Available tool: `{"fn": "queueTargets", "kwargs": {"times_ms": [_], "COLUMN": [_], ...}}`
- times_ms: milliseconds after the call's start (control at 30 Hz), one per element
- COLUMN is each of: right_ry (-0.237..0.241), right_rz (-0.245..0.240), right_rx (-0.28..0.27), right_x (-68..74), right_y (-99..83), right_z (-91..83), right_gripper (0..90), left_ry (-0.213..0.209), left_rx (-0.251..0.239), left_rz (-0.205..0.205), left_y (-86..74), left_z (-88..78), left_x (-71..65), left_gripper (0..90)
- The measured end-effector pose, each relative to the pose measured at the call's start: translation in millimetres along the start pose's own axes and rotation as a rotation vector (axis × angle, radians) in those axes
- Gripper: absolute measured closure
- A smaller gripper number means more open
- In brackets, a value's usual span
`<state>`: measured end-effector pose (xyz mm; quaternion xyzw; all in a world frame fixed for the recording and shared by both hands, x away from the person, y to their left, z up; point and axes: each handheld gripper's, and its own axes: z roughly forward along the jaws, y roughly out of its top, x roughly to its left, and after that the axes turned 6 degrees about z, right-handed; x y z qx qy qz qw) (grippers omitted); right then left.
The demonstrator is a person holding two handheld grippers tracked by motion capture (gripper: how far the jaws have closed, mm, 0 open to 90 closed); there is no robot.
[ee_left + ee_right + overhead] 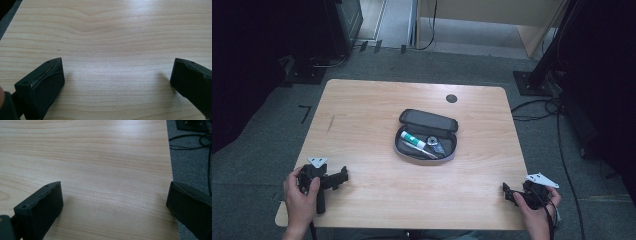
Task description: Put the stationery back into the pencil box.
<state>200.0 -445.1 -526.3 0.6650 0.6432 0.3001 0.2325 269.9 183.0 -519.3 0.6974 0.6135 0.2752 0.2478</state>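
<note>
Table: a light wooden table [362, 125] stood on grey carpet, with a dark round grommet [451, 98] near its far edge.
Pencil case: a dark pencil case [427, 136] lay open near the middle of the table, lid folded back toward the far side.
Case contents: a white tube with a green band [413, 139] lay in the tray, alongside a slim pen-like item [422, 151] and a small round object [432, 139]; finer detail was too small to tell.
Left gripper: the left gripper [343, 176] rested at the near left corner, held in the left hand [302, 197], well apart from the case. Its jaws stood spread wide over bare wood, holding nothing.
Right gripper: the right gripper [507, 192] sat at the near right corner in the right hand [537, 212], well apart from the case. Its jaws were likewise spread, empty, one past the table's right edge.
Floor: cables [197, 142] ran across the carpet beside the table.
</note>
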Motion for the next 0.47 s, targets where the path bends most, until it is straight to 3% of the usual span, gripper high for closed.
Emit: {"fn": "queueTargets", "kwargs": {"times_ms": [467], "right_ry": [-0.001], "right_rz": [-0.001], "right_rx": [-0.001], "right_x": [0.6], "right_y": [0.5], "right_z": [0.6], "right_gripper": [0.5], "left_ry": [0.0], "left_rx": [0.0], "left_rz": [0.0], "left_y": [0.0], "left_z": [0.0], "left_x": [0.0], "left_gripper": [0.0]}}
